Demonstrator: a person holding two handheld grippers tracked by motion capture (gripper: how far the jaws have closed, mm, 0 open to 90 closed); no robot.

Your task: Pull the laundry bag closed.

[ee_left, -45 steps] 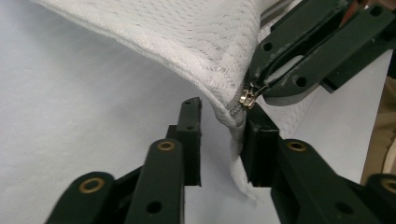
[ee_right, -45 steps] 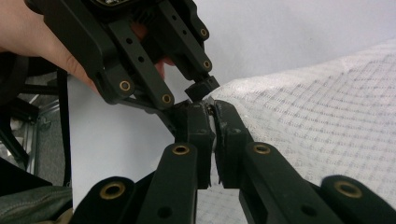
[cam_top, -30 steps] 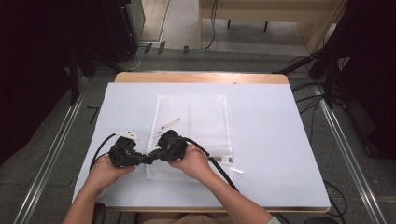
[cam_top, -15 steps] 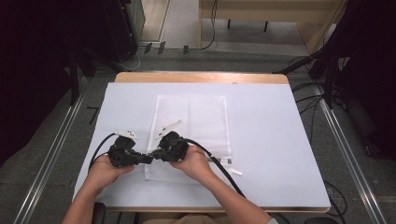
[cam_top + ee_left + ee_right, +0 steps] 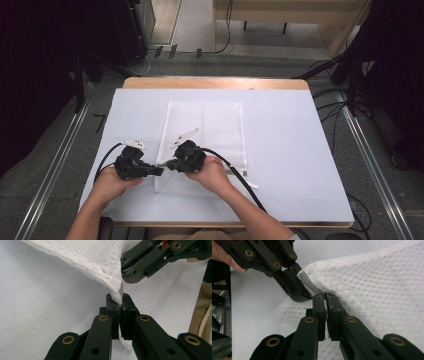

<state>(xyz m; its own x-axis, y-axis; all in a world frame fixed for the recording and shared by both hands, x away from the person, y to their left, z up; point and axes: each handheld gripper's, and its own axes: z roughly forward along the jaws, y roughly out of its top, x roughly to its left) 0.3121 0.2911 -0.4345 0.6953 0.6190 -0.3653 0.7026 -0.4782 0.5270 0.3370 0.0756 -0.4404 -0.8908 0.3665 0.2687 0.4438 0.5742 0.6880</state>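
Observation:
A white mesh bag [image 5: 205, 135] lies flat in the middle of the white table cover [image 5: 285, 150]. Both grippers meet at the bag's near left edge, which is lifted off the table. My left gripper [image 5: 121, 300] is shut on the grey zipper tape [image 5: 308, 283] along that edge of the bag [image 5: 100, 262]. My right gripper [image 5: 325, 297] is shut on the same edge of the bag [image 5: 374, 285], right beside the left one's jaws, on a small dark piece at the zipper. In the high view the left gripper [image 5: 159, 171] and right gripper [image 5: 168, 164] point at each other, tips almost touching.
The person's hands and forearms come in from the near edge. A black cable [image 5: 240, 175] trails from the right gripper across the bag's near right corner. A wooden table edge [image 5: 215, 82] shows at the back. Dark equipment and floor rails flank the table.
The right hand has edged slightly to the right with the bag's edge. The left hand has stayed where it was, and both grips hold.

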